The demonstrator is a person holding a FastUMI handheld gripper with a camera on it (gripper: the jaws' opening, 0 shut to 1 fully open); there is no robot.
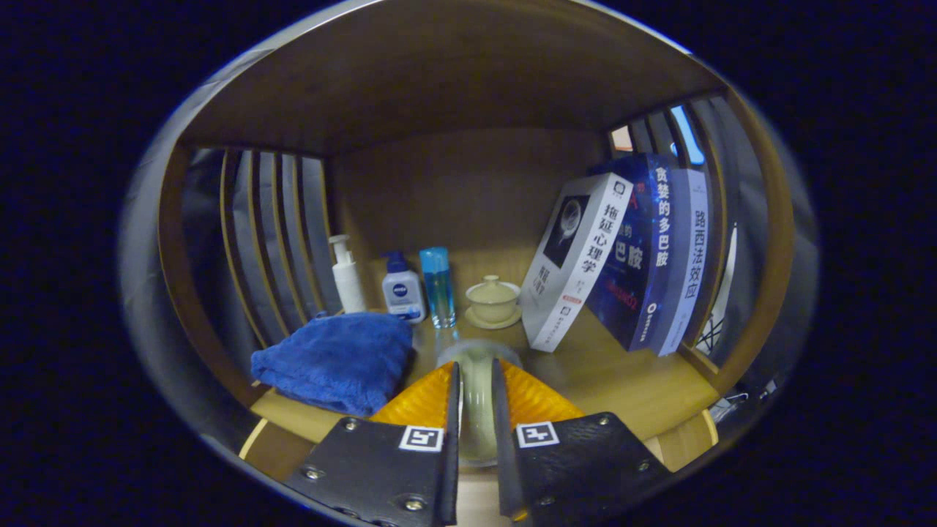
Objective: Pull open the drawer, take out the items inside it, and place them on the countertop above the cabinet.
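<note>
Wooden walls and a slatted side panel close in a warm cabinet shelf ahead of me, which I take to be the countertop level where the drawer's things belong. Farthest left, a folded blue terry towel lies near the front edge, just beside my left finger. Behind it stand a white pump bottle, a squat white bottle with a blue cap and a tall clear blue bottle, lined up close together toward the back so the front stays usable, I would guess. Right of them a pale green lidded ceramic tea bowl on its saucer sits beyond my fingertips. My gripper has its fingers drawn close, pinching a pale green ceramic cup by its wall, one finger inside the rim as far as I can tell. The cup seems to hang low over the shelf's front, likely ready to be set down near its matching bowl. To the right, three paperback books lean against the far slats, propped because nothing holds them upright.
</note>
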